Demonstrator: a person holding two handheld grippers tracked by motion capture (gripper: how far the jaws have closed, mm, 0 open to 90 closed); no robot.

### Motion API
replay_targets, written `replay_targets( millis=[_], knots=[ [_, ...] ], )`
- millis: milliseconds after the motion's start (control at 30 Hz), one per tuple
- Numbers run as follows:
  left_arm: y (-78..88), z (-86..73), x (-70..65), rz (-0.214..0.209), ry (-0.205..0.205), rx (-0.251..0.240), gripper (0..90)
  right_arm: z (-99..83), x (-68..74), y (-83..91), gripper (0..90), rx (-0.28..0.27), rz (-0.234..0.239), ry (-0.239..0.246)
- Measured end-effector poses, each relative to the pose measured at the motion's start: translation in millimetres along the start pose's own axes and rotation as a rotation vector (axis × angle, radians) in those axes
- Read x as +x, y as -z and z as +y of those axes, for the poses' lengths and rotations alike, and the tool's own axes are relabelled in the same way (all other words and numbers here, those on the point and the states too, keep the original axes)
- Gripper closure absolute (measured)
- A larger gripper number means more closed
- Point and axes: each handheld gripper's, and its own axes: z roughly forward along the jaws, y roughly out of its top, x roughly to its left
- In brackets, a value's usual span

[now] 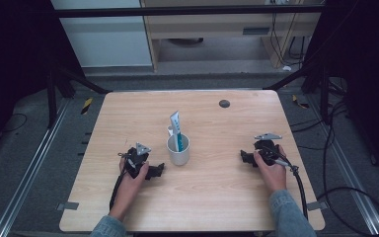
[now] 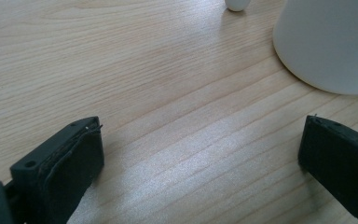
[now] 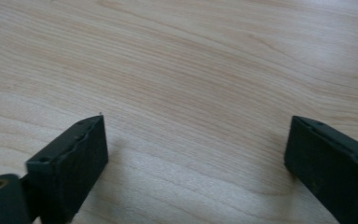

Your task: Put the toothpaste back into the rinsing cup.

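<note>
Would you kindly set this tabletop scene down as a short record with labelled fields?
surface: wooden table
central item: white cup, upright
cup contents: white and teal tube, standing, leaning on the rim
beside cup: small white cap on the table just behind it
left tongs: open, low over the table, just left of the cup, holding nothing
right tongs: open, low over the table, well to the right of the cup, holding nothing
far edge: dark round disc
</note>
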Motion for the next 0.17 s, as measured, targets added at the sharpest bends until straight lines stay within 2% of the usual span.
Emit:
replay_targets(
  millis=[167],
  knots=[
    [0.0,-0.1,-0.1,0.000,0.000,0.000,0.0,0.2,1.1,-0.5,4.4,-0.001,-0.015,-0.013]
  ],
)
